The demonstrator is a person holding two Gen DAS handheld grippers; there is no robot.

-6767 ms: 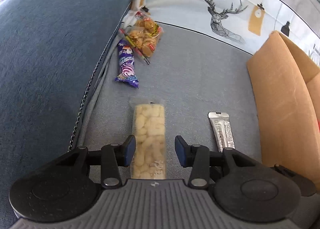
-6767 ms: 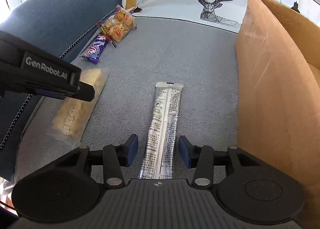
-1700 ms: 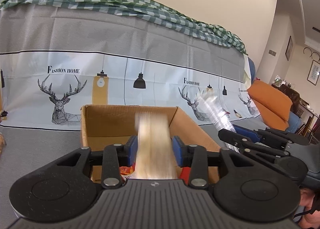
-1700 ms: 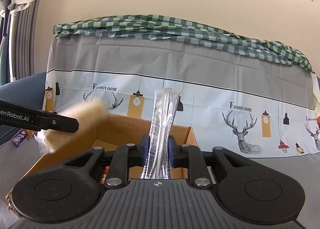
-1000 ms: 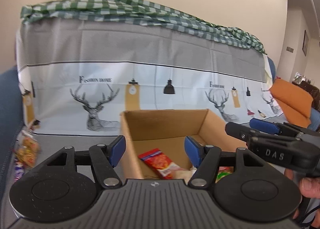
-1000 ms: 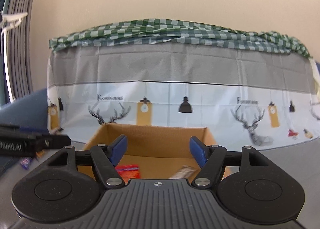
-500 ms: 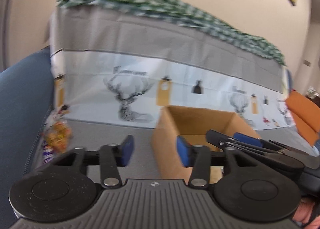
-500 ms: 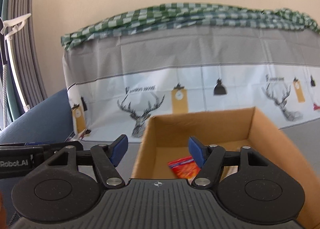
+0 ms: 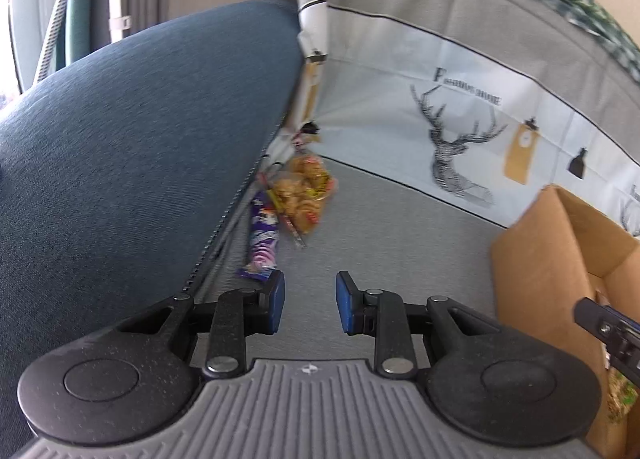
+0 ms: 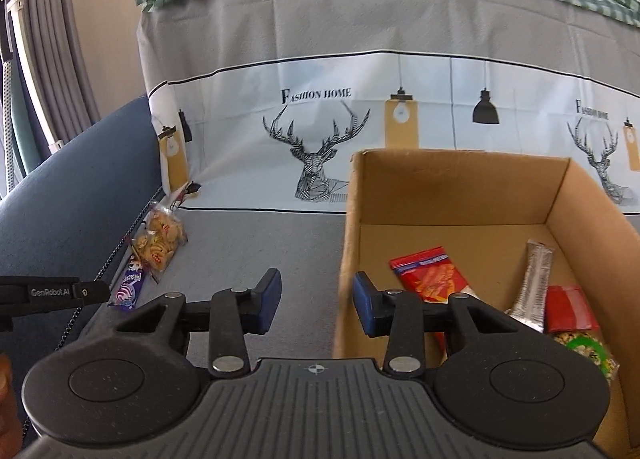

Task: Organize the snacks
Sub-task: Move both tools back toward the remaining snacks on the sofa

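Note:
My left gripper (image 9: 310, 301) is open and empty, above the grey sofa seat (image 9: 384, 227). Ahead of it lie a purple snack bar (image 9: 262, 247) and a clear bag of biscuits (image 9: 306, 195) by the blue armrest. My right gripper (image 10: 316, 297) is open and empty over the left wall of the cardboard box (image 10: 452, 187). The box holds a red packet (image 10: 430, 275), a silver stick pack (image 10: 534, 287) and other snacks. The purple bar (image 10: 130, 289) and biscuit bag (image 10: 160, 239) also show in the right wrist view.
The blue armrest (image 9: 132, 147) rises on the left. A deer-print cloth (image 10: 360, 119) covers the sofa back. The box (image 9: 560, 259) stands at the right of the seat in the left wrist view.
Both snacks were dropped into the box and both grippers opened. The left gripper has since swung left and down toward the snacks by the armrest; the right has shifted left over the box edge.

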